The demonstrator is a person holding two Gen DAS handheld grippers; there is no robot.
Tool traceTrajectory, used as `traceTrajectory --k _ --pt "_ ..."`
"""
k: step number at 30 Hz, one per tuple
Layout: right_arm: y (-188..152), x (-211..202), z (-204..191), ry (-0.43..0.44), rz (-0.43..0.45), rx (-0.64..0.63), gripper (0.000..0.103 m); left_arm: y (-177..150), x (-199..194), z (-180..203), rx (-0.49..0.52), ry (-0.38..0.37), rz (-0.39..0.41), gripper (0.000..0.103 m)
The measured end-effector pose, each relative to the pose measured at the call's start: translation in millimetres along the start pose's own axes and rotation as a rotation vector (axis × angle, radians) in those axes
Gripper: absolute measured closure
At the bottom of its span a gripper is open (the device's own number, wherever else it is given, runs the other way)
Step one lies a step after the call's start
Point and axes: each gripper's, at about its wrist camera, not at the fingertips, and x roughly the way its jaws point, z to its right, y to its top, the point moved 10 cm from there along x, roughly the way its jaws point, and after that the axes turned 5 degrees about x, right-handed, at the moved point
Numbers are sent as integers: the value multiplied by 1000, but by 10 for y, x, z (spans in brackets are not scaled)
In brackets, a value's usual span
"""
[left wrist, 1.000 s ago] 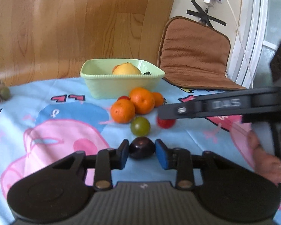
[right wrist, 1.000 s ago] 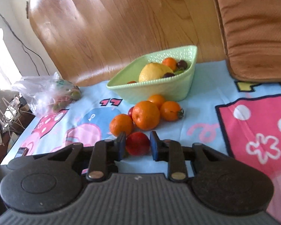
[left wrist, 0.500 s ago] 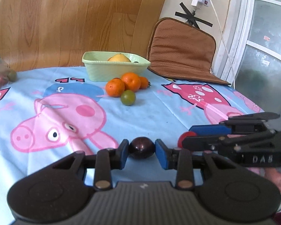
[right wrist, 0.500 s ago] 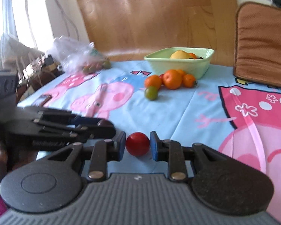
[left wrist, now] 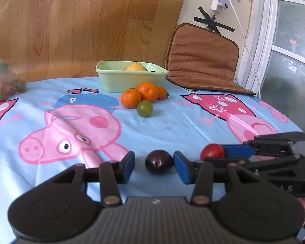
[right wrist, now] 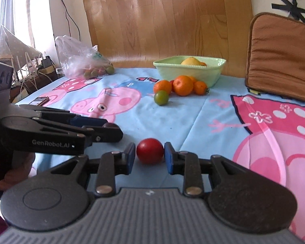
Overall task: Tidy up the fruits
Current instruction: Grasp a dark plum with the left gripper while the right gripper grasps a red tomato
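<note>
Here my left gripper [left wrist: 154, 165] is opening around the small dark purple plum [left wrist: 159, 162], which rests on the blue cartoon-print tablecloth [left wrist: 162, 128], nearer the right-hand pad, with a clear gap at the other. Just beside it, my right gripper [right wrist: 149, 156] is opening too; its pads barely clear the glossy round red tomato [right wrist: 150, 151] on the cloth. Both fruits are smooth and rollable, well apart from the pale green square ceramic bowl [left wrist: 120, 81].
</note>
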Motion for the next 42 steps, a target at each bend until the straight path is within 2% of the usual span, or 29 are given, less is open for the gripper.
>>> traceTrajectory --k 8,21,42 --pt "-12 -16 8 0 2 7 70 -3 -2 24 18 0 5 65" --pt "-23 -12 -28 -27 7 -25 70 -13 12 28 12 -11 -5 65" --pt "36 113 -118 -92 8 -38 71 11 15 -54 -83 -72 11 66"
